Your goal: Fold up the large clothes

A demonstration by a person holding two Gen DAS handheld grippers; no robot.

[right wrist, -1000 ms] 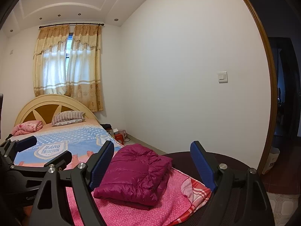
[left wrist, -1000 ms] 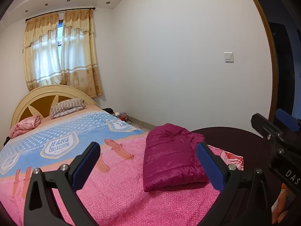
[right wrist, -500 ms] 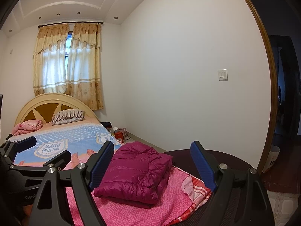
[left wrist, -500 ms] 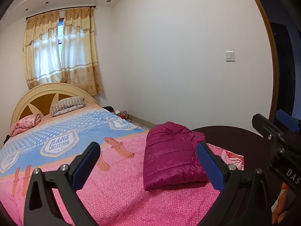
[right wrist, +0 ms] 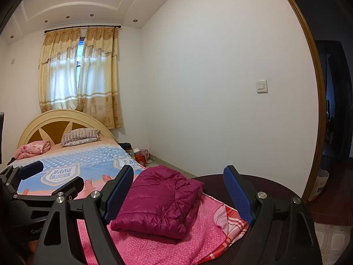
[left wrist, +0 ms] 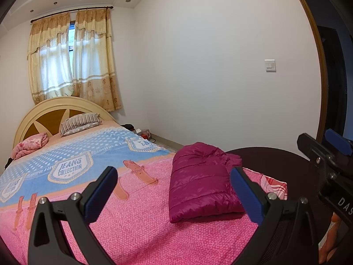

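A magenta puffer jacket (left wrist: pixel 198 183) lies folded into a thick rectangle on the pink blanket (left wrist: pixel 143 225), close to the foot of the bed. My left gripper (left wrist: pixel 173 171) hovers in front of it, open, its blue pads wide apart with nothing between them. In the right wrist view the same jacket (right wrist: pixel 158 201) sits just beyond my right gripper (right wrist: pixel 178 170), which is also open and holds nothing. Neither gripper touches the jacket. The right gripper (left wrist: pixel 326 152) shows at the right edge of the left wrist view.
The bed carries a blue "Jeans Collection" blanket (left wrist: pixel 72 154), a striped pillow (left wrist: pixel 79 121) and a rolled pink quilt (left wrist: pixel 30 143) by the headboard (left wrist: pixel 50 108). A dark round footboard (right wrist: pixel 242 181) curves behind the jacket. A white wall runs along the right, with a doorway (right wrist: pixel 335 110).
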